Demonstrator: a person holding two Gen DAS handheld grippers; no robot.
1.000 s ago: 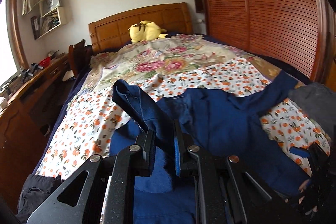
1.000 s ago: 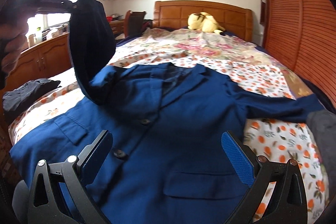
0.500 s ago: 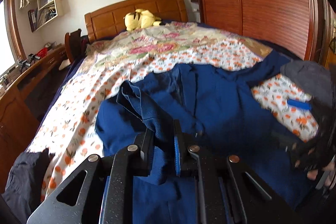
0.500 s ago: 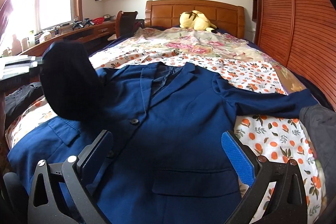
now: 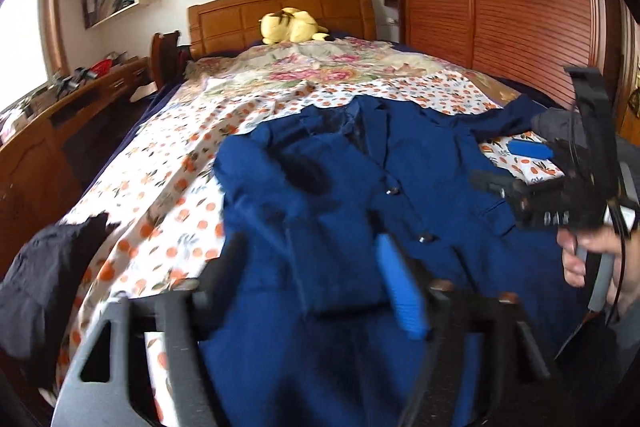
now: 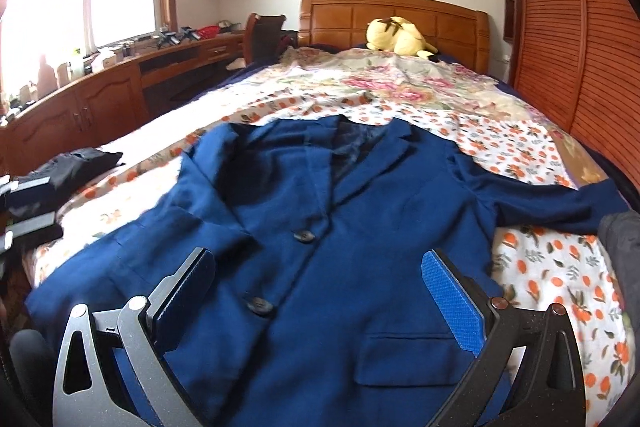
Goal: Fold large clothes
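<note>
Both my tools, left [image 5: 308, 279] and right [image 6: 320, 303], gape empty; the sleeve [image 6: 224, 195] folded over the jacket [image 6: 360, 227] could slide off, being loose.

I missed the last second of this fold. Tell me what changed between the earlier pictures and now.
The left gripper let go of the jacket sleeve it had lifted; its jaws are now open, and the sleeve lies folded across the front of the blue jacket. The right gripper stayed open over the jacket's lower front. The other sleeve still stretches out sideways on the bed.

Blue jacket [image 6: 360, 227] between parted fingers [image 6: 454, 301]
</note>
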